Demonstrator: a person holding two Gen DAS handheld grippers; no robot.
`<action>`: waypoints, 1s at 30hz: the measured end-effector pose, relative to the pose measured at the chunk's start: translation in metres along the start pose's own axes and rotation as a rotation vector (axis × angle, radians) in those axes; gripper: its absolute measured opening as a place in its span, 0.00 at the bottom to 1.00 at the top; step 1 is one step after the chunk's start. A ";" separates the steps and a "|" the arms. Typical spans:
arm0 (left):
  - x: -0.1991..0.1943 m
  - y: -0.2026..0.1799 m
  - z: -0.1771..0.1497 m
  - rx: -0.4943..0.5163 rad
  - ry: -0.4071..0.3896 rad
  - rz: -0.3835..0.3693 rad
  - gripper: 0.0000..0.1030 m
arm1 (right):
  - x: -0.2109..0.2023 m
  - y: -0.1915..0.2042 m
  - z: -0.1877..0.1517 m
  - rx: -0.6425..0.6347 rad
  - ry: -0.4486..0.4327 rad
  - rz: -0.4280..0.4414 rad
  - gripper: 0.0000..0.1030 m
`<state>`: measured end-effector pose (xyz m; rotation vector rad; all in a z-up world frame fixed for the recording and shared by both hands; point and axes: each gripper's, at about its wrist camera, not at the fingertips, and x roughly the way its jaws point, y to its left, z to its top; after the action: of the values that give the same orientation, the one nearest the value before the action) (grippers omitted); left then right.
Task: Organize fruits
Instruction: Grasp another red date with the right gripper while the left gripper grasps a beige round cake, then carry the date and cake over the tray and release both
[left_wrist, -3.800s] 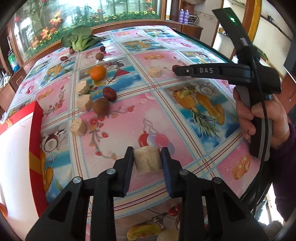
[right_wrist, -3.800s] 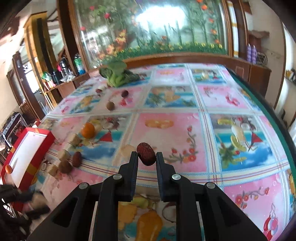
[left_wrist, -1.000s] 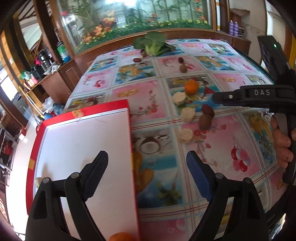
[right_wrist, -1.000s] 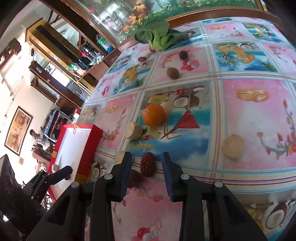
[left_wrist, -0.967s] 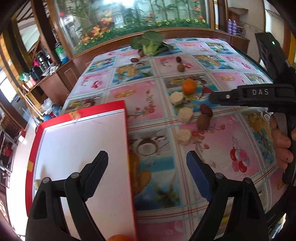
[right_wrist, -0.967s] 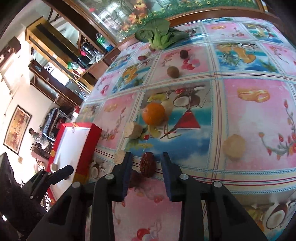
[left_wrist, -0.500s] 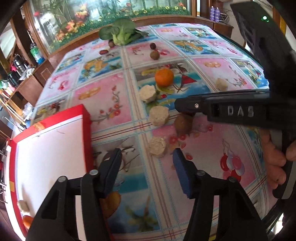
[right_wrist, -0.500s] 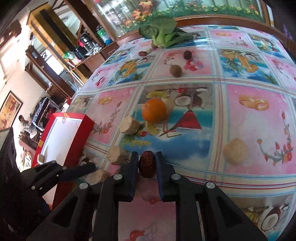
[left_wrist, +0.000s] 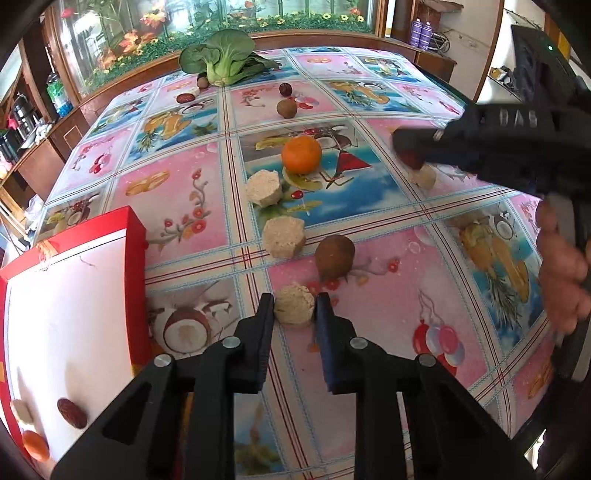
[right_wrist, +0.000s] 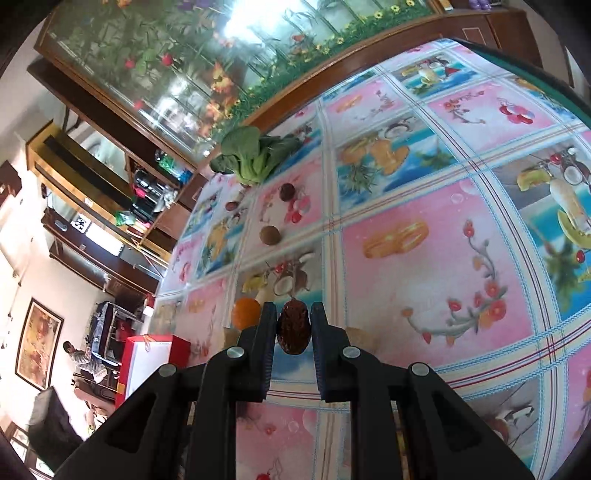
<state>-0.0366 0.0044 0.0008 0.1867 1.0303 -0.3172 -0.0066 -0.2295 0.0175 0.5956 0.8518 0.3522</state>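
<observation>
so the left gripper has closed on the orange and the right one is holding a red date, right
Not quite. The left wrist view shows the left gripper shut on a beige chunk; the orange sits untouched farther up the table. The right gripper does hold the red date.

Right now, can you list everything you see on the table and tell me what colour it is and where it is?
Box: 1, red with white inside, left edge; holds a date, a beige chunk and an orange fruit.
Beige chunks: 4 on the cloth, in a row up the middle, one far right.
Orange: 1, orange, centre.
Brown fruits: 2, one near the chunks, one farther back.
Greens: 1, green, far end.
Small dark fruits: about 3, near the greens.
Left gripper: black, shut on the nearest chunk.
Right gripper: black, shut on a dark red date.
Hand: right edge.
</observation>
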 end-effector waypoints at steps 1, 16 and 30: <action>-0.003 -0.001 -0.001 -0.004 -0.009 0.008 0.24 | 0.000 0.002 -0.001 -0.005 -0.008 0.009 0.16; -0.117 0.047 -0.038 -0.176 -0.286 0.138 0.24 | -0.003 0.025 -0.007 -0.128 -0.125 -0.015 0.16; -0.159 0.166 -0.129 -0.443 -0.307 0.343 0.24 | 0.052 0.154 -0.097 -0.318 0.112 0.299 0.16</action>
<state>-0.1592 0.2255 0.0739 -0.0860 0.7256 0.1926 -0.0594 -0.0485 0.0325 0.4076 0.7925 0.7838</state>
